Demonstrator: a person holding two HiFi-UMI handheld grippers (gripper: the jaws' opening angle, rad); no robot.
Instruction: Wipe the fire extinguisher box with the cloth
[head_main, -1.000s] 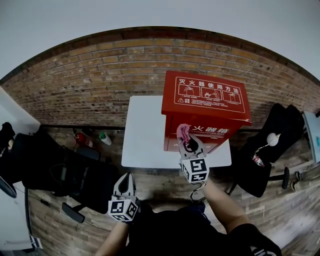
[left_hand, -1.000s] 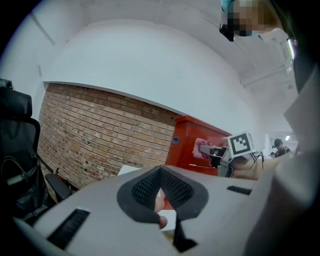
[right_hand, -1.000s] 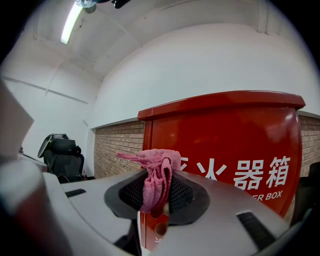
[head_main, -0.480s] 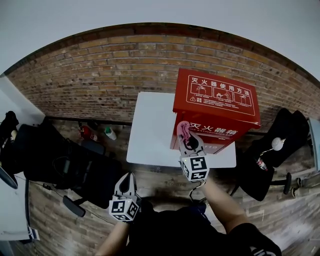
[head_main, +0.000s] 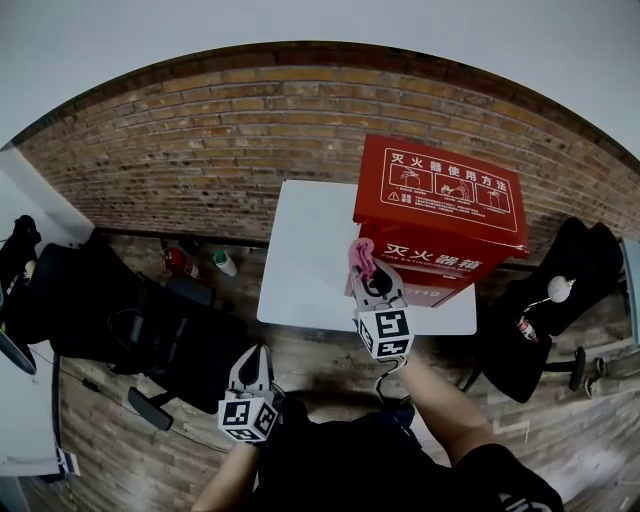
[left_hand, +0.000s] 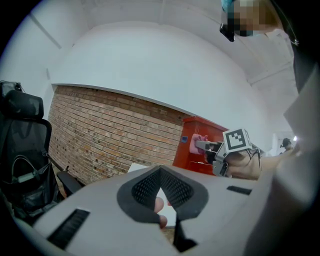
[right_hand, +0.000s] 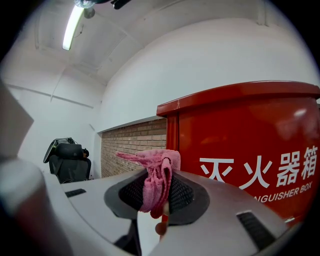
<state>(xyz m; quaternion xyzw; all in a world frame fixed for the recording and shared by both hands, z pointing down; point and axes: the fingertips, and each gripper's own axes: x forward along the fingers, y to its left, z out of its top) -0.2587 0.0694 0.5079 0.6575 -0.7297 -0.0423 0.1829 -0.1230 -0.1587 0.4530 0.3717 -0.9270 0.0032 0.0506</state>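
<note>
Just ahead of the right tongs (head_main: 367, 268), slightly to their right, the red fire extinguisher box (head_main: 440, 215) stands on the white table (head_main: 305, 270). These tongs pinch the pink cloth (head_main: 360, 254) near the box's front left corner; contact is unclear. The left tongs (head_main: 251, 355), closed and empty, hang well back.
</note>
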